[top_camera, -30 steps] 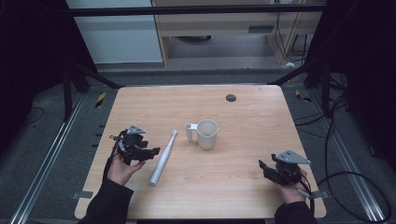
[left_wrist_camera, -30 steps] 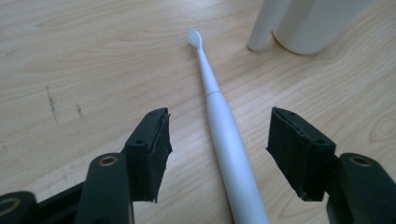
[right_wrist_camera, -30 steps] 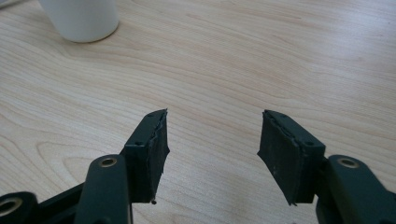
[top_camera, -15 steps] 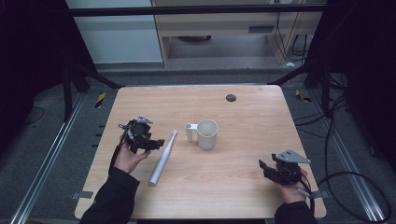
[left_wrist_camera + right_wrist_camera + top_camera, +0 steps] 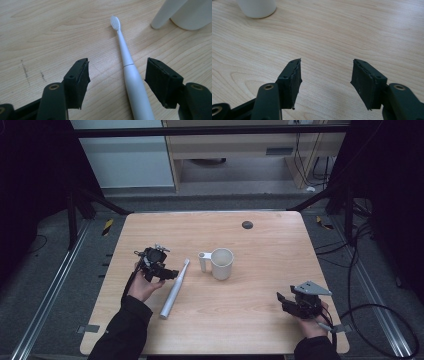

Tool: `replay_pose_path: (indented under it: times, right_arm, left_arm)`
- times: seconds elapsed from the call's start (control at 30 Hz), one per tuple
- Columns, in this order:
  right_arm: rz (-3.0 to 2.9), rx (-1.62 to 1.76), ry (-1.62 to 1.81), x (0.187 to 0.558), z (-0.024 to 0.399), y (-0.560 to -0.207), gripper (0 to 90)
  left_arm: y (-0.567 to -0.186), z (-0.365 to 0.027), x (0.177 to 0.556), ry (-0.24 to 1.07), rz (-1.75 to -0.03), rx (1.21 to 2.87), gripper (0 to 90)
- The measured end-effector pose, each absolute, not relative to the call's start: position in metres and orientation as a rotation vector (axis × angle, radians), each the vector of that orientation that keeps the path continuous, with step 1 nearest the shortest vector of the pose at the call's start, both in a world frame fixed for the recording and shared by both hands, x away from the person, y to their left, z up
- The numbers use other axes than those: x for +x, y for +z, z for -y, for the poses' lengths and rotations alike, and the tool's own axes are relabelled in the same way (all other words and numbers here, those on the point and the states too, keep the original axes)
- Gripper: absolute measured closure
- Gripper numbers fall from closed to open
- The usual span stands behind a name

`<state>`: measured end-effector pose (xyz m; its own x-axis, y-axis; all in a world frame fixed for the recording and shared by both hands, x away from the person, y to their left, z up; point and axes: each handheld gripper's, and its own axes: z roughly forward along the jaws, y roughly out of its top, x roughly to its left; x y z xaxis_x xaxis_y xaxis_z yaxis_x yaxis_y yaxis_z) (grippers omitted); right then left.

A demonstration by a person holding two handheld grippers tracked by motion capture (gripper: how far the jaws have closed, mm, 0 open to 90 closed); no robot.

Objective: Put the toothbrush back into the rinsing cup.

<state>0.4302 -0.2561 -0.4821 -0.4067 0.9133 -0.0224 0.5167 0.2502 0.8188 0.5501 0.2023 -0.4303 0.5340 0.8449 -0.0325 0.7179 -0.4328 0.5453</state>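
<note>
While the wooden table [image 5: 260,270] lies lit under the high view, a white electric toothbrush [image 5: 174,288] rests flat on it left of centre, its brush head pointing away from the person toward a white mug [image 5: 221,263]. The mug stands upright near the middle of the table, its handle turned to the left, close to the brush head but apart from it. A small dark disc [image 5: 247,224] sits near the far edge. The left gripper [image 5: 159,268] is held in the person's left hand [image 5: 143,285] just beside the toothbrush on its left, jaws turned toward it. The right gripper [image 5: 289,303] sits in the right hand [image 5: 310,320] near the table's near right corner, well apart from the mug and the toothbrush.

From the left gripper view, the two black jaws stand spread wide, with the toothbrush [image 5: 128,67] running up between them, nearer the right-hand jaw and touching neither. Its bristled head lies beyond the jaw tips, and the mug's [image 5: 192,15] base and handle sit at the upper right.

From the right gripper view, the jaws are likewise spread apart over bare wood [image 5: 342,37], pinching nothing, and the bottom of the mug [image 5: 257,7] shows at the upper left, well away.
</note>
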Motion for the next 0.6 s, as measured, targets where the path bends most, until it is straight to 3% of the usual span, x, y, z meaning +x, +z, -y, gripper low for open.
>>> replay_pose_path:
  times: [0.6]
  right_arm:
    - [-2.039, 1.293, 1.028, 0.431, 0.253, -0.482, 40.4]
  left_arm:
    - [-0.451, -0.189, 0.542, 0.272, -1.254, 2.357, 37.1]
